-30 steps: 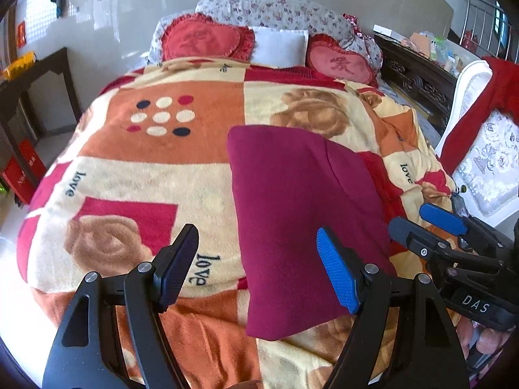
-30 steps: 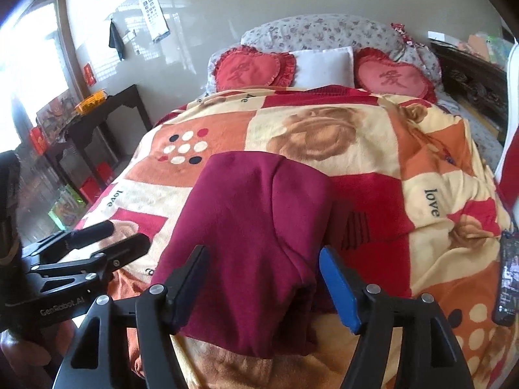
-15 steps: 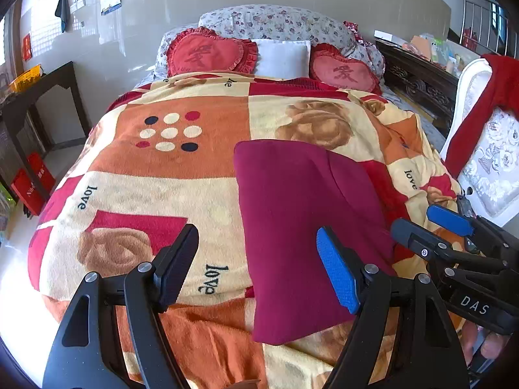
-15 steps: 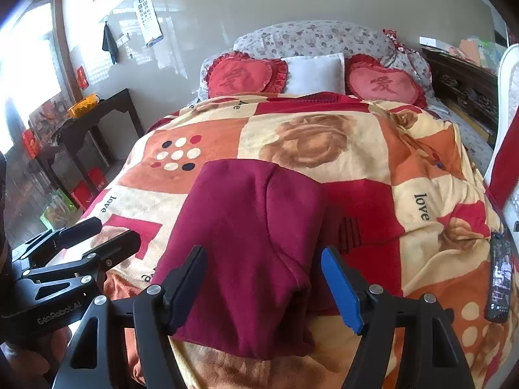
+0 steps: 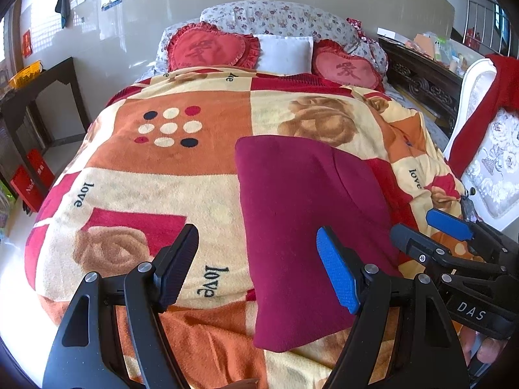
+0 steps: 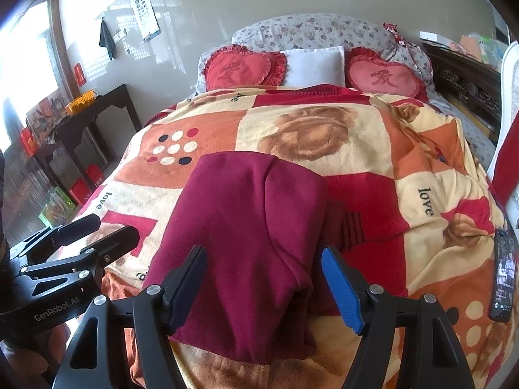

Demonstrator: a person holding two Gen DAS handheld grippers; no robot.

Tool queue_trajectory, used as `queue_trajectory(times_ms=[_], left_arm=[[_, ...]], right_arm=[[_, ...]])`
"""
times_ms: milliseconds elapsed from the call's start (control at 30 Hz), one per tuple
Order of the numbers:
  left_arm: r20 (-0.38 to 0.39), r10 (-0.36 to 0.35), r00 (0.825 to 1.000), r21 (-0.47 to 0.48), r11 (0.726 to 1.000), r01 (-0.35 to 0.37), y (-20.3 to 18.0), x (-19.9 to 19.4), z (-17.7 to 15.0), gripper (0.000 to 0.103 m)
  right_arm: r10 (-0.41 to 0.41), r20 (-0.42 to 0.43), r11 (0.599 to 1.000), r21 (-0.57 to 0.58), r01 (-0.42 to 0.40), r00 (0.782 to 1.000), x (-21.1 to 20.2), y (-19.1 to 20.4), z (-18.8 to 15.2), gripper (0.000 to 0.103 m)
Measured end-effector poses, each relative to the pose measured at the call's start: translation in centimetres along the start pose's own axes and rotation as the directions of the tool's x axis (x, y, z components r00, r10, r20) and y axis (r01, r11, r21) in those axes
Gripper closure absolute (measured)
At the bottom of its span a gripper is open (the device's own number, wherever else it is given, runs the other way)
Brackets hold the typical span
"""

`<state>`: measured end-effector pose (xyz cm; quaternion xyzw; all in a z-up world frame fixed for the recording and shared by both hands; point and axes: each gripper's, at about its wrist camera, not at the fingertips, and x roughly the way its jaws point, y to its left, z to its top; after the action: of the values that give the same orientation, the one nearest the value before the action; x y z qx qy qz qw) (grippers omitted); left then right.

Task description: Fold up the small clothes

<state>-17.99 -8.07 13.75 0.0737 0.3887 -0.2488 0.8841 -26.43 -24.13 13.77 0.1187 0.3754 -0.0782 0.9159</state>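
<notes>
Left gripper [image 5: 258, 267]: we find it released, jaws wide and empty, hovering above the blanket at the bed's near edge, just left of the garment.
Right gripper [image 6: 264, 280]: likewise released and empty; its jaws straddle the garment's near end from above, and we see no pad pressing on cloth.
Garment [image 5: 311, 223]: a maroon fleece piece, lying lengthwise on the blanket [image 5: 168, 178] toward the near edge and right of the bed's middle. We judge it already folded into a long panel, with one layer's edge running along its length.
Step in hand: in our judgement, a further fold end to end. We advise pinching both near corners through every layer, lifting evenly, and laying them square on the far edge so the overlap does not slip.
Obstruction: the near end droops over the bed's edge, so the corners need care.
Phone [image 6: 504, 278]: rests by the right edge, apart from the garment.
Heart cushions [image 5: 212, 48]: at the far head of the bed, clear of the work.
Dark side table [image 6: 87, 120]: stands beyond the left edge.
</notes>
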Motion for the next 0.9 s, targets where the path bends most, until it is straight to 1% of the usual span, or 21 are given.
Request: queue_trajectory(times_ms=[367, 900], left_arm=[[-0.012, 0.006, 1.000, 0.008, 1.000, -0.006, -0.2, 0.8, -0.1, 0.027], [-0.027, 0.013, 1.000, 0.002, 1.000, -0.013, -0.2, 1.7, -0.1, 0.027]], right_arm=[[-0.005, -0.033, 1.000, 0.008, 0.006, 0.999, 1.3, -0.3, -0.2, 0.032], [-0.005, -0.056, 1.000, 0.016, 0.006, 0.998, 2.4, -0.7, -0.3, 0.032]])
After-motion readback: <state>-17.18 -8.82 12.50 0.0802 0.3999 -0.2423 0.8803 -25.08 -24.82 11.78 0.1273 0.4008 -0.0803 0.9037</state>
